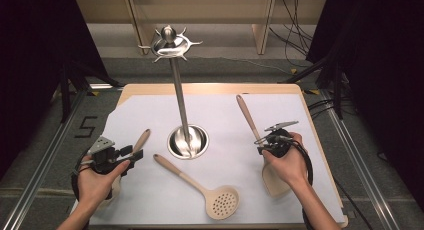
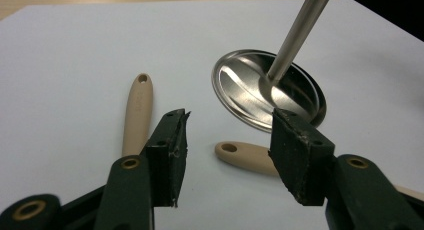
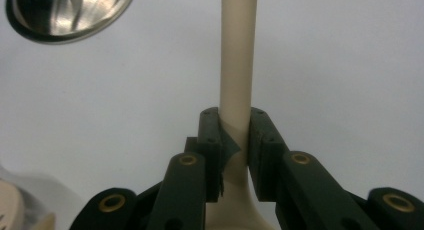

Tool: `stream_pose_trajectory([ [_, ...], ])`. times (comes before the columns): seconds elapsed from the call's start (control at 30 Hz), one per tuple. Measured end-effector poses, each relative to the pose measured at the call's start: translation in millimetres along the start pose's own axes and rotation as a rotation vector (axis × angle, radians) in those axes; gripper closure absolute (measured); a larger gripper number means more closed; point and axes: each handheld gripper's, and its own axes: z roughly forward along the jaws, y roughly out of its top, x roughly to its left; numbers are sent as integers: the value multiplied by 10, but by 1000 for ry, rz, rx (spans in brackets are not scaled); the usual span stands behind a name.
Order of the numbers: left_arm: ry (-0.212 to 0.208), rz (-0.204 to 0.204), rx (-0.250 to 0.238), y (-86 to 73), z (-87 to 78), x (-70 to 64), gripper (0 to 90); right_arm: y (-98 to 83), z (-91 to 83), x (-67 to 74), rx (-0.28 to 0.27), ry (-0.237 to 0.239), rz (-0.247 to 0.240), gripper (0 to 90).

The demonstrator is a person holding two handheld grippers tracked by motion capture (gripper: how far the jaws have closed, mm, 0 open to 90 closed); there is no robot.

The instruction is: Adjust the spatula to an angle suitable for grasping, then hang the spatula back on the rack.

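A steel utensil stand rises from its round base at the table's middle, with hooks at the top. My right gripper is shut on the lower handle of a beige spatula, whose blade hangs below the hand. In the right gripper view the handle runs up between the pressed pads. My left gripper stands open with nothing between its jaws. It sits beside the handle of another beige utensil. A beige slotted skimmer lies flat near the front.
White paper covers the wooden table. In the left gripper view the stand's base lies ahead, the beige handle to the left, and the skimmer's handle end between the jaws' line. Dark curtains flank the table.
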Motion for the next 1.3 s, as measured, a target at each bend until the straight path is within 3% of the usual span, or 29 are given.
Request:
stream_pose_trajectory([
  [0.07,-1,4,-8,6,1,5,479,-21,-23,5,-21,8,-11,792],
  [0.1,-8,1,-16,10,1,8,479,-38,-54,22,-27,13,1,792],
  [0.13,-7,1,-22,7,-8,3,479,-75,-85,57,-70,27,25,792],
  [0.23,-16,6,-25,5,-16,10,479,-81,-137,27,-69,16,-17,792],
  [0.33,-20,8,-46,25,-28,8,479,-94,-211,33,-88,6,13,792],
  [0.37,-20,15,-44,29,-30,8,483,-93,-221,20,-111,-4,0,792],
  [0.4,-14,21,-44,29,-27,-4,491,-102,-253,30,-112,0,30,792],
  [0.5,-18,30,-38,28,-15,-19,493,-113,-300,33,-124,-11,27,792],
  [0.57,-16,33,-41,40,-15,-37,493,-112,-311,47,-133,12,35,792],
  [0.67,-23,39,-62,65,-28,-51,488,-109,-343,104,-167,20,19,792],
  [0.7,-33,40,-76,73,-21,-45,484,-98,-343,125,-204,30,-14,792],
  [0.77,-42,34,-86,81,-13,-42,483,-94,-361,146,-208,18,-14,792],
  [0.9,-60,26,-103,136,-6,-55,470,-65,-403,253,-262,36,-10,792],
  [1.0,-89,52,-125,248,-23,-148,467,-59,-441,363,-302,52,-18,792],
  [1.03,-117,62,-149,342,-29,-242,467,-59,-451,423,-318,61,-33,792],
  [1.13,-141,85,-169,448,-54,-333,468,-54,-470,514,-325,76,-15,792],
  [1.23,-165,96,-184,570,-71,-437,468,-35,-491,614,-348,73,-57,792],
  [1.3,-186,97,-197,654,-70,-508,467,-33,-499,660,-347,90,-40,792],
])
